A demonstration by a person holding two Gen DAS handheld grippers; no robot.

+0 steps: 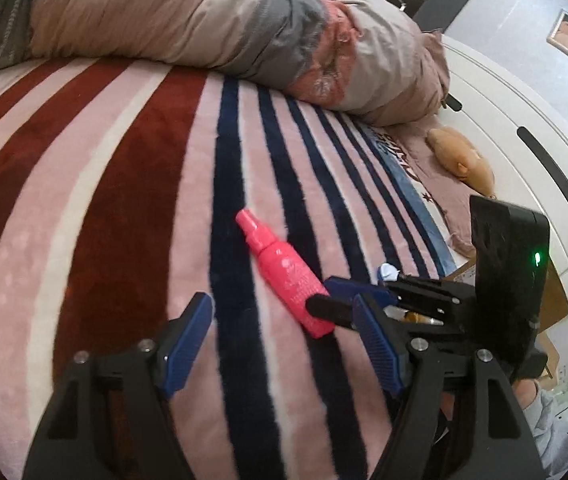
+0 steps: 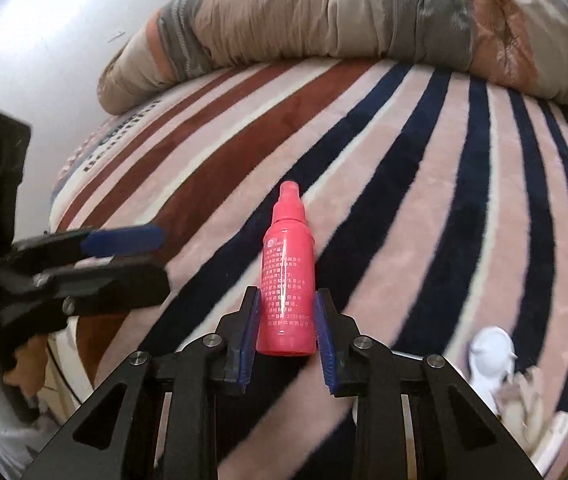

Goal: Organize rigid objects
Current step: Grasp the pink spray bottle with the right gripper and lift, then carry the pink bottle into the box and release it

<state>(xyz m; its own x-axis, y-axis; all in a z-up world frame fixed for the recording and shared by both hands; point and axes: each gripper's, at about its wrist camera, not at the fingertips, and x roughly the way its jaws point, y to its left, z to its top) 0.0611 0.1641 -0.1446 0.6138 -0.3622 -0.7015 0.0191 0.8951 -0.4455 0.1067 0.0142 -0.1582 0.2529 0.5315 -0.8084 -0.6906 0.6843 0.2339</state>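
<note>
our right claw pinches the pink bottle near its base; left claw wide, empty. we think it could pivot loose.

left tool: jaws apart, empty | right tool: clamps glossy pink plastic spray bottle | striped plush blanket: beneath

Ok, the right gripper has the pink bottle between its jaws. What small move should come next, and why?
Probably lift the right gripper a little, straight up, jaws kept shut. Its pads seem to press only the base of the pink bottle, whose neck sticks out forward over the striped blanket, so a slow lift would test the hold.
</note>
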